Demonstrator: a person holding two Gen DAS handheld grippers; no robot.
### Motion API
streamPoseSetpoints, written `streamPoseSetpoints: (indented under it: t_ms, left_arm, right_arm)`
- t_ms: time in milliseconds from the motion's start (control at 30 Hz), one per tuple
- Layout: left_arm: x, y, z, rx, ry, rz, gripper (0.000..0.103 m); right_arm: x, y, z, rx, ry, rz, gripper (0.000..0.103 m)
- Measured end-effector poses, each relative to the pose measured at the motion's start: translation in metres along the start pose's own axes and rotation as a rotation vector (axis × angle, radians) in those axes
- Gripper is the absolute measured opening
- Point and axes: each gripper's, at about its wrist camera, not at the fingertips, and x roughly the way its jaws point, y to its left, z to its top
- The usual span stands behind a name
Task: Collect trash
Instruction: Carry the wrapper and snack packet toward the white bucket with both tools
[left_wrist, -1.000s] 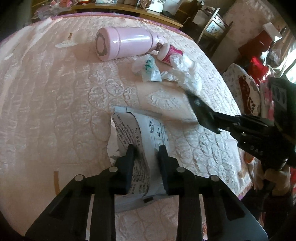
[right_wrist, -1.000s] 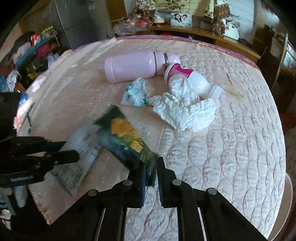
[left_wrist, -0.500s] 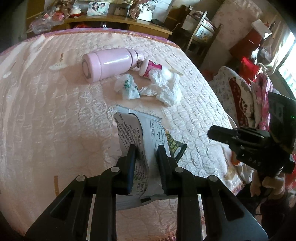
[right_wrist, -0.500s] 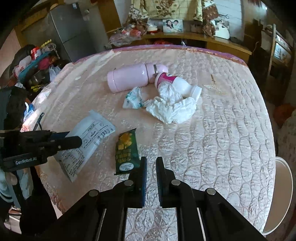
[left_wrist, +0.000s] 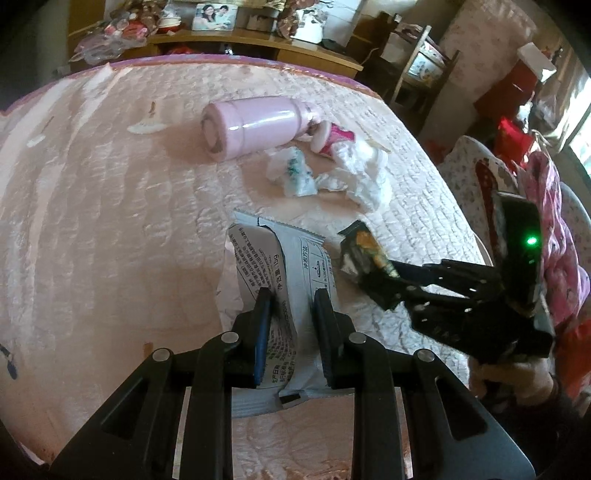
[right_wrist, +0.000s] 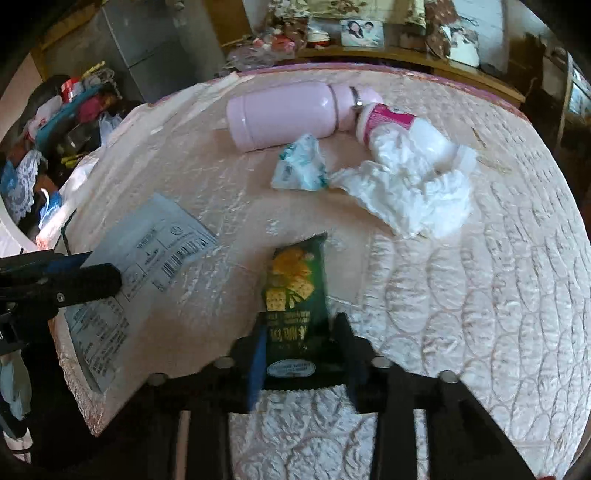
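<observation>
A grey printed wrapper (left_wrist: 284, 266) lies near the table's front edge, between the fingers of my left gripper (left_wrist: 293, 299), which is shut on it; it also shows in the right wrist view (right_wrist: 147, 254). A green snack packet (right_wrist: 297, 291) lies flat between the spread fingers of my right gripper (right_wrist: 301, 328), which is open around it. The packet (left_wrist: 360, 247) and right gripper (left_wrist: 391, 288) show in the left wrist view. A crumpled white tissue (right_wrist: 410, 192) and a small crumpled white-green wrapper (right_wrist: 301, 166) lie further back.
A pink flask (right_wrist: 288, 114) and a white bottle with a pink label (right_wrist: 399, 125) lie on their sides at the back of the pink quilted table (right_wrist: 480, 295). Cluttered shelves and chairs surround the table.
My right gripper dropped the green packet on the table, pulled back, then came down again with its fingers opened around the packet. My left gripper kept hold of the grey wrapper.
</observation>
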Motion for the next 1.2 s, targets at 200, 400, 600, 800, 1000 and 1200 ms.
streamPoseSetpoints:
  t_ms: [200,400,600,800,1000,1200]
  left_arm:
    - [0.006,-0.049,0.012,0.062,-0.001,-0.077,0.021]
    - [0.022,-0.120,0.028,0.162,0.003,-0.150,0.021]
    - [0.050,-0.195,0.042,0.239,0.035,-0.221,0.021]
    - [0.084,-0.268,0.053,0.309,0.077,-0.268,0.021]
    - [0.116,-0.326,0.059,0.352,0.100,-0.301,0.021]
    - [0.149,-0.353,0.070,0.303,0.129,-0.371,0.032]
  right_arm:
    - [-0.063,-0.034,-0.014,0.042,-0.088,-0.060,0.024]
    - [-0.127,-0.094,-0.040,0.159,-0.140,-0.158,0.024]
    - [-0.175,-0.164,-0.075,0.307,-0.173,-0.273,0.024]
    - [-0.192,-0.236,-0.109,0.477,-0.158,-0.330,0.024]
    - [-0.193,-0.283,-0.133,0.601,-0.148,-0.362,0.024]
    - [-0.191,-0.314,-0.138,0.678,-0.147,-0.409,0.044]
